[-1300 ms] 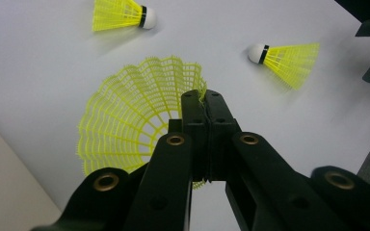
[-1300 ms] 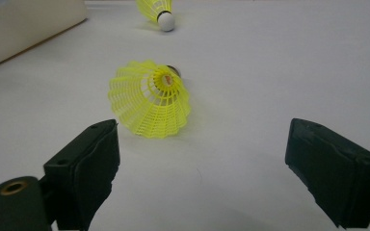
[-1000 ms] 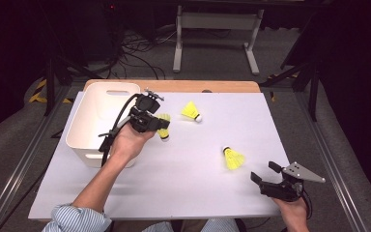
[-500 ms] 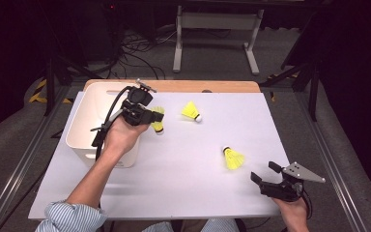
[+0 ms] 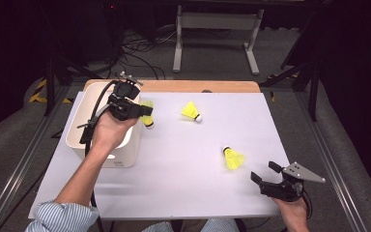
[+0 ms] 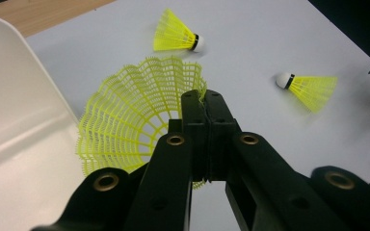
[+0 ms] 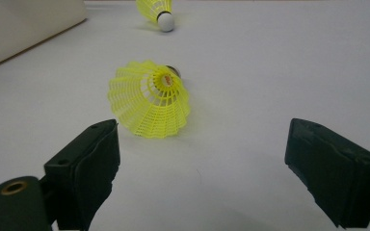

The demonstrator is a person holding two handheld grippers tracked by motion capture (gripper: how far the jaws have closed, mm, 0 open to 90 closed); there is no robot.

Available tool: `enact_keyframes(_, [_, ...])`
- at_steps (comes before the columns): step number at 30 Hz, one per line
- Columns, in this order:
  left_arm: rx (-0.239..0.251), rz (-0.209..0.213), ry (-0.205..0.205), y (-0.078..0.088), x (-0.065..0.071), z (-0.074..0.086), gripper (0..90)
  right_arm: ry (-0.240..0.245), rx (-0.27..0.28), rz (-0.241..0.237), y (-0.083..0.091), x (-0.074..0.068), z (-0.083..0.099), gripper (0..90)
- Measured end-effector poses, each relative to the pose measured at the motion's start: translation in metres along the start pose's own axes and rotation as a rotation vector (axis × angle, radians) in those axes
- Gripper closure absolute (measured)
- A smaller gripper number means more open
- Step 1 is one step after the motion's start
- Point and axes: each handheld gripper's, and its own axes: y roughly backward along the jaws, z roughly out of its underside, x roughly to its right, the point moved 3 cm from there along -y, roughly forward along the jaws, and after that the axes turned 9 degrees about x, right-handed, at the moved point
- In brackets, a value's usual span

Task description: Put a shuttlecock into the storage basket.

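Note:
My left gripper [image 5: 142, 112] is shut on the skirt rim of a yellow shuttlecock [image 5: 148, 117], held in the air beside the right wall of the white bin [image 5: 77, 133]. In the left gripper view the jaws pinch the mesh edge of this shuttlecock [image 6: 125, 115] at the gripper tips [image 6: 203, 96]. A second shuttlecock [image 5: 192, 111] lies mid-table, and a third [image 5: 233, 158] lies to the right. My right gripper [image 5: 264, 172] rests open near the front right corner, a little short of the third shuttlecock [image 7: 149, 98], with nothing between its jaws [image 7: 202, 159].
The white bin [image 6: 19, 120] stands at the table's left, its rim close to the held shuttlecock. A wooden strip [image 5: 174, 86] runs along the table's far edge. The second shuttlecock [image 7: 156, 10] and the bin corner [image 7: 24, 24] lie far ahead of the right gripper.
My left hand has lifted the shuttlecock and carried it leftward and away, closer to the bin. The right gripper has kept still.

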Motion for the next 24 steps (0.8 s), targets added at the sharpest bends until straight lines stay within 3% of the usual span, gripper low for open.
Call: enact_keyframes(24, [0.042, -0.058, 0.045, 0.033, -0.025, -0.001, 89.7, -0.001, -0.006, 0.0, -0.001, 0.0, 0.001, 12.7])
